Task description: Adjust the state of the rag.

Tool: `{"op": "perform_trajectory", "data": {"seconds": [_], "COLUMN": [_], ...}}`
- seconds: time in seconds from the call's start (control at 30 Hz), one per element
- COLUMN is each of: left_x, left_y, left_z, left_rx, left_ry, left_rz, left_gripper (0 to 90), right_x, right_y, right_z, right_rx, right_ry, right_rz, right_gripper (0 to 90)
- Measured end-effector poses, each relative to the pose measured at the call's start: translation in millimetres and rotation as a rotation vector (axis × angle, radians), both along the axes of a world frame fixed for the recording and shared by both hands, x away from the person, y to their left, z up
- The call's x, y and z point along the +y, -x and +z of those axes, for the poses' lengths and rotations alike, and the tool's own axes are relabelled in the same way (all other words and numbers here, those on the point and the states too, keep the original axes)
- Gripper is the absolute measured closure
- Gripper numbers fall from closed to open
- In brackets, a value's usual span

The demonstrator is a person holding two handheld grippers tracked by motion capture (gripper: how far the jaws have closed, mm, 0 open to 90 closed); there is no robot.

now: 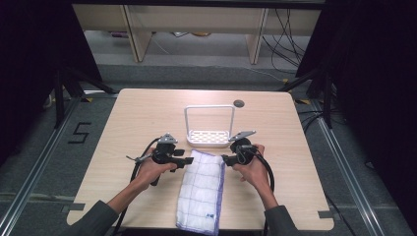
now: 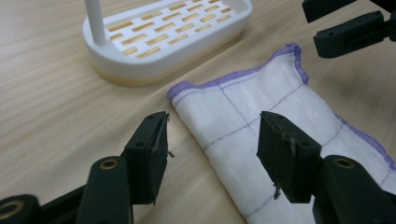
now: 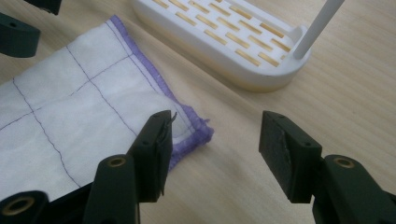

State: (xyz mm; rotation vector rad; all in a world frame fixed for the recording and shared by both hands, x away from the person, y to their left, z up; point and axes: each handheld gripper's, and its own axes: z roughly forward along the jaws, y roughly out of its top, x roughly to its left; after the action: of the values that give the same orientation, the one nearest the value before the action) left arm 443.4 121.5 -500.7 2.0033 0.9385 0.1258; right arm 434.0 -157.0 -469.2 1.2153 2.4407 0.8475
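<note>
A folded white cloth [image 1: 200, 189] with a purple grid and purple hem lies lengthwise on the wooden table [image 1: 123, 128]. Just beyond its far end stands a white slotted rack [image 1: 209, 138] with a tall loop handle. My left gripper [image 1: 189, 161] is at the cloth's far left corner, and my right gripper [image 1: 223, 159] is at its far right corner. In the left gripper view the jaws [image 2: 212, 140] stand open low over the cloth [image 2: 261, 107]. In the right gripper view the open jaws [image 3: 215, 140] straddle the corner of the cloth [image 3: 70, 112], with the rack [image 3: 224, 37] beyond.
A round cable hole [image 1: 239, 103] sits in the table's far edge. Bare tabletop lies to both sides of the cloth. Beyond the table are wooden furniture legs [image 1: 140, 39] and cables on the floor, with black curtains at either side.
</note>
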Motion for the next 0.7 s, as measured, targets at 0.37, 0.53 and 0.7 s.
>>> {"op": "perform_trajectory", "data": {"seconds": [0.37, 0.53, 0.7], "left_x": [-12.3, -14.9, -19.0], "left_y": [-16.5, -19.1, -20.8], "left_z": [-5.7, -5.8, -3.9], "left_rx": [0.023, 0.021, 0.016], "left_ry": [-0.030, -0.036, -0.054], "left_rz": [-0.009, -0.013, -0.028], "left_gripper": [40.8, 41.2, 41.7], "right_x": [5.1, 8.5, 9.7], "right_y": [-5.4, -7.2, -7.7], "right_z": [-5.5, -8.2, -9.0], "right_rx": [0.028, 0.041, 0.035], "right_ry": [-0.016, -0.014, -0.007], "right_rz": [-0.006, -0.004, 0.002], "right_gripper": [42.0, 41.1, 40.6]}}
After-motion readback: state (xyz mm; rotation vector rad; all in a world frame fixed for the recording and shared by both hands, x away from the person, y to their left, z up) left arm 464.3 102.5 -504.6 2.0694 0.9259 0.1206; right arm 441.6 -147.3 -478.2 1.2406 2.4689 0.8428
